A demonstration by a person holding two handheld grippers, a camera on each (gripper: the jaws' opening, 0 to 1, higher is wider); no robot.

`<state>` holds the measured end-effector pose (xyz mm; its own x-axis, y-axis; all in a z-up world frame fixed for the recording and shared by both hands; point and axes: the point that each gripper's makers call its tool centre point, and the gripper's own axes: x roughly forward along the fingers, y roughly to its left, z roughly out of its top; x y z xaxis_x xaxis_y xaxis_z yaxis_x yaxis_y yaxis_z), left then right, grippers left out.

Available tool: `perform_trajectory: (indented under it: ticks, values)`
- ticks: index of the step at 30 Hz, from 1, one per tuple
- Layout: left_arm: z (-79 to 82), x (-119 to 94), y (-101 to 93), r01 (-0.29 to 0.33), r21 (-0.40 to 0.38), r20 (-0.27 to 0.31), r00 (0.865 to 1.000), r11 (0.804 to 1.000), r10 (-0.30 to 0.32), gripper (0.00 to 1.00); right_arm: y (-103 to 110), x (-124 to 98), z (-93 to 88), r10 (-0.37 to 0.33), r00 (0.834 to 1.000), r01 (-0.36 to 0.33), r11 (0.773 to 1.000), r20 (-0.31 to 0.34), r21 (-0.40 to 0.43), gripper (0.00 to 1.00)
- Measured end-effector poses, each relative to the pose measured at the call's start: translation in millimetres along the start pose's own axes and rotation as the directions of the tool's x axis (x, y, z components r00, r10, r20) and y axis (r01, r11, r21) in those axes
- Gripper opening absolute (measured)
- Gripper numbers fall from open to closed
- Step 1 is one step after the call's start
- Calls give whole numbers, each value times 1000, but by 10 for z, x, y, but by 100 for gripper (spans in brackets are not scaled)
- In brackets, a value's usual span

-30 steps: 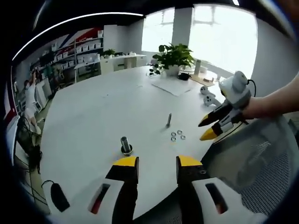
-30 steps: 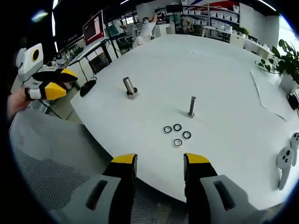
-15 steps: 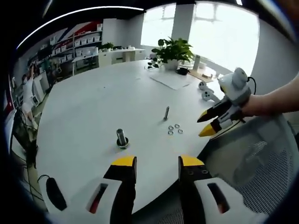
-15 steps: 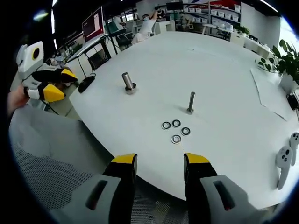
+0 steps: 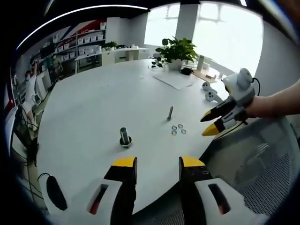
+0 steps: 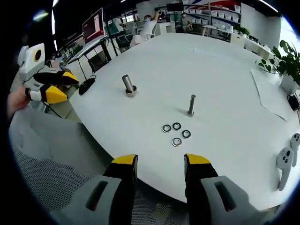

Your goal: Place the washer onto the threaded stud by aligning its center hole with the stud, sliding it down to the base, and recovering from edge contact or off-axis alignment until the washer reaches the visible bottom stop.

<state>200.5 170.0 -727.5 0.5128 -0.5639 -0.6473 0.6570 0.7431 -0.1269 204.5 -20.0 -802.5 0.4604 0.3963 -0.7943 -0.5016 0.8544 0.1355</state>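
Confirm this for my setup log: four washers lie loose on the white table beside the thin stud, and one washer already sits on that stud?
Not quite: the thin stud is bare. The right gripper view shows all four washers loose on the white table beside it.

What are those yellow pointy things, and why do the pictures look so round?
A person holds a pinching tool in each hand. Each tool carries a camera, so the round pictures are what each tool sees. The yellow tips are the jaws of the left gripper and the right gripper. Both are open and hold nothing. On the white table stand a thin threaded stud and a thicker bolt. Four small washers lie near the stud.
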Motion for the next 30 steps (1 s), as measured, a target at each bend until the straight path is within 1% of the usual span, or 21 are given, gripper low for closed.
perform_trajectory:
  ticks: [3, 6, 10, 12, 14, 18, 22, 27, 30]
  values:
    - [-3, 5, 15, -8, 11, -5, 1000, 1000, 8, 34, 7, 1, 33, 3, 1000, -3, 1000, 8, -5, 42]
    - [-10, 12, 44, -14, 5, -6, 1000, 1000, 14, 34, 16, 2, 53, 8, 1000, -7, 1000, 7, -13, 42]
    - [15, -4, 82, -27, -6, 7, 1000, 1000, 27, 33, 30, -5, 140, 18, 1000, -17, 1000, 25, -22, 42]
    - [0, 0, 97, -36, -6, -1, 999, 999, 36, 33, 18, 11, 153, 20, 999, -19, 999, 26, -25, 42]
    - [-25, 14, 95, -38, -1, -14, 999, 999, 38, 33, -2, 30, 153, 21, 999, -21, 999, 27, -26, 42]
    - [-22, 10, 101, -45, 1, -11, 999, 999, 45, 33, -28, 73, 129, 31, 999, -31, 999, 20, -9, 42]
    - [-31, 1, 148, -59, -18, -12, 998, 998, 59, 33, -60, 136, 142, 33, 999, -33, 999, 11, -10, 42]
    - [4, -8, 155, -60, -25, 7, 998, 998, 61, 33, -118, 229, 97, 33, 999, -33, 999, -20, -22, 42]
    - [-6, 4, 143, -60, -13, 0, 998, 998, 60, 33, -137, 268, 45, 34, 999, -35, 999, -39, -9, 42]
